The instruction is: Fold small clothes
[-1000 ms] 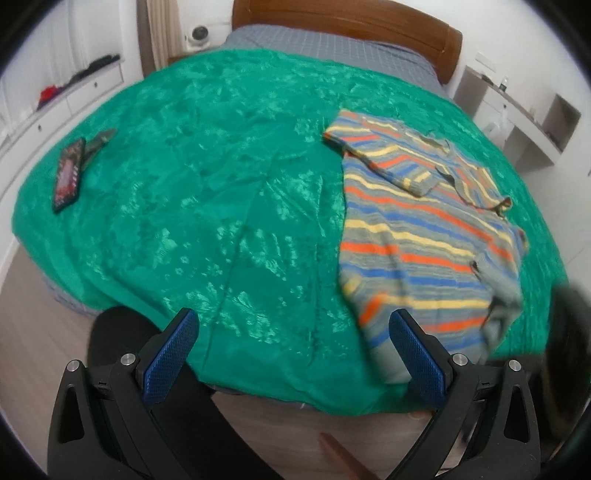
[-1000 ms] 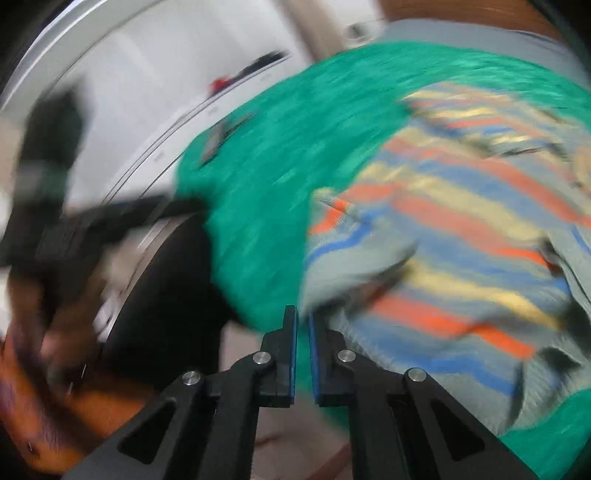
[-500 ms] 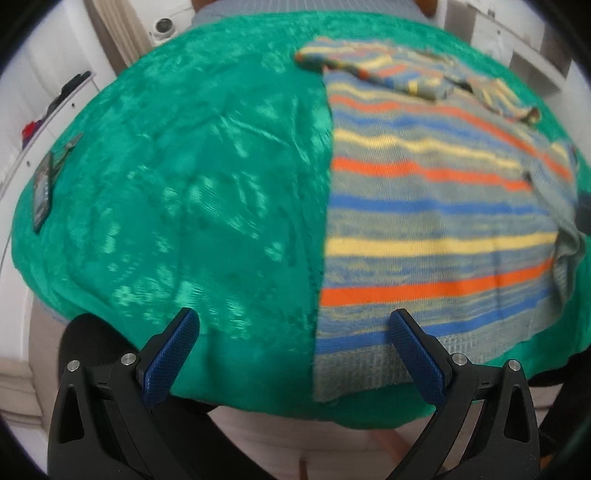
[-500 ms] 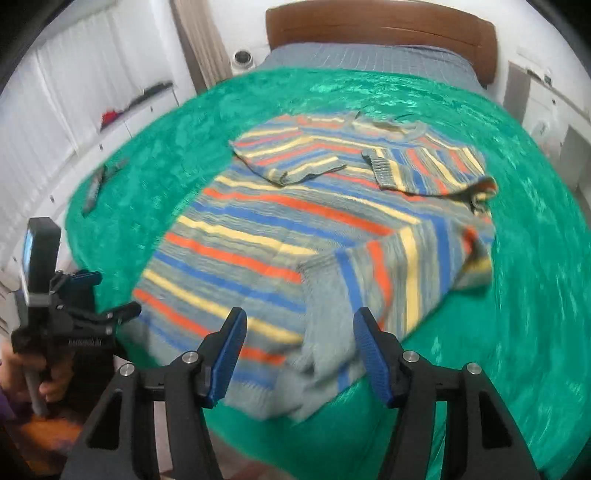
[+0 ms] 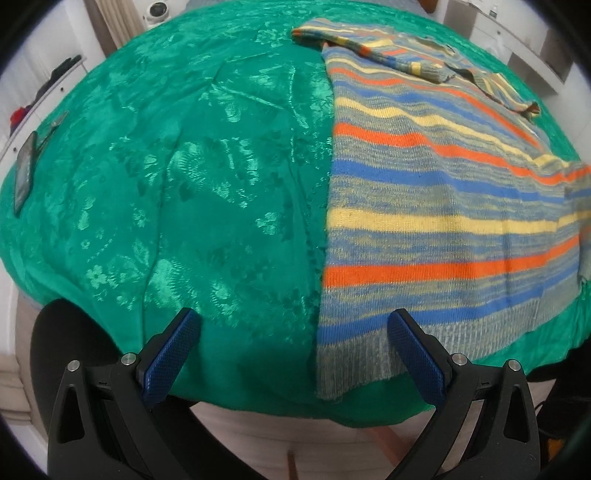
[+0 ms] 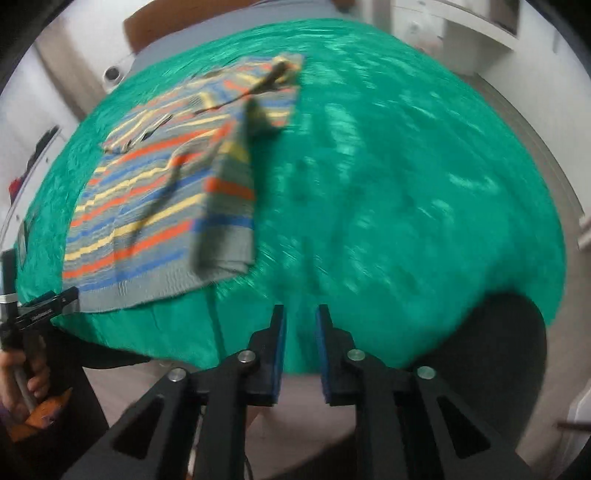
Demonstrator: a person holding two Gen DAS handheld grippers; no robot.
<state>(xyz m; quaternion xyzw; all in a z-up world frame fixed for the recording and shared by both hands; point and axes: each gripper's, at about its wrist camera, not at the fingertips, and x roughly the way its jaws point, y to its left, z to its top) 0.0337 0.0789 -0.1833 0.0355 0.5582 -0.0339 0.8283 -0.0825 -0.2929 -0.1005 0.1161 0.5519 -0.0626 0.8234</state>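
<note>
A small striped knit sweater (image 5: 436, 206), grey with orange, blue and yellow bands, lies flat on the green bedspread (image 5: 184, 192), sleeves folded over its top. My left gripper (image 5: 295, 343) is open and empty, low over the bed's near edge, straddling the sweater's lower left hem corner. In the right wrist view the sweater (image 6: 166, 206) lies to the left, its right side folded over in a strip. My right gripper (image 6: 300, 328) is empty, its jaws narrowed to a small gap, above bare bedspread (image 6: 406, 203) right of the sweater. The left gripper also shows there (image 6: 44, 306).
A dark phone (image 5: 24, 173) lies at the bed's far left edge. A wooden headboard (image 6: 192, 22) and white shelving (image 5: 517, 40) stand beyond the bed. Wooden floor (image 5: 295, 435) lies below the near edge.
The right gripper let go of the sweater's side, swung right over bare bedspread and narrowed its jaws. The left gripper moved closer to the sweater's hem corner, still open.
</note>
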